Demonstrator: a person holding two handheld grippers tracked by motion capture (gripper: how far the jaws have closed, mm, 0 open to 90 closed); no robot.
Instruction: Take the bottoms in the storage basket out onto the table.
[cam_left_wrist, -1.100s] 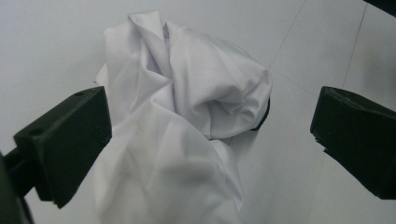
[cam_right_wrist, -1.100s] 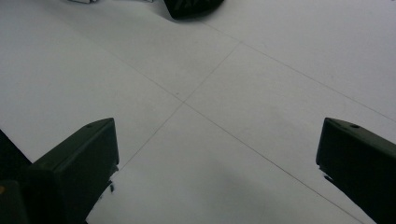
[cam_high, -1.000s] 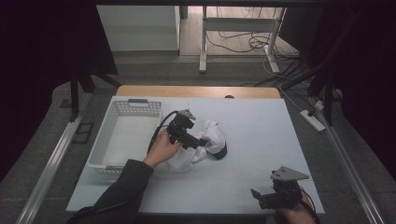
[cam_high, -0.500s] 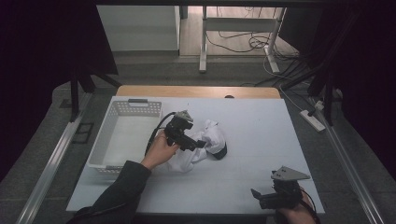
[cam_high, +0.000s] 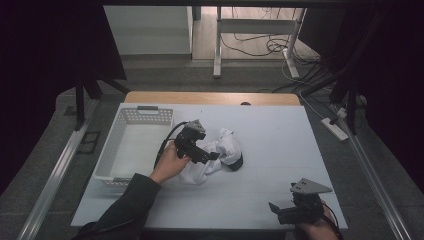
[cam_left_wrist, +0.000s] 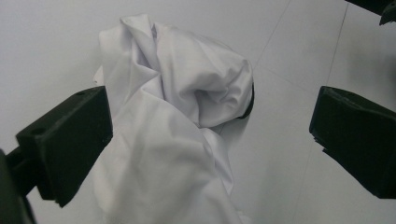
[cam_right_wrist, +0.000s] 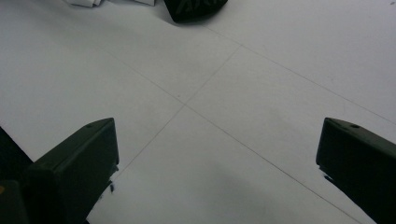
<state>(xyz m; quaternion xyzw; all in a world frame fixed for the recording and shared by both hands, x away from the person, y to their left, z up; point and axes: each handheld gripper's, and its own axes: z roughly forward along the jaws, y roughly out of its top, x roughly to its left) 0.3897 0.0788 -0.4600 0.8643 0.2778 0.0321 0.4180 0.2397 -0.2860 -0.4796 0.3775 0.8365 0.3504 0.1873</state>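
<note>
Your left gripper (cam_high: 212, 156) hangs over the crumpled white garment (cam_high: 215, 159) at mid-table, just right of the white plastic basket (cam_high: 134, 148). Over the last second it has shifted only slightly, from the garment's left edge to a spot more squarely above the heap, while the cloth itself has kept its shape and place. That suggests the pick-up is lined up but not yet made. In the left gripper view the jaws stand wide apart, the bunched cloth (cam_left_wrist: 173, 121) lying between and below them, its dark trim (cam_left_wrist: 249, 100) peeking out at the far side; nothing is pinched. Your left hand (cam_high: 170, 162) reaches forward from the sleeve, wrist raised, tool tipped down toward the fabric. Your right gripper (cam_high: 285, 212) rests at the near right corner of the white table (cam_high: 280, 135), well apart from the garment and unmoved since a second ago, its jaws also spread over bare surface (cam_right_wrist: 210, 107).
</note>
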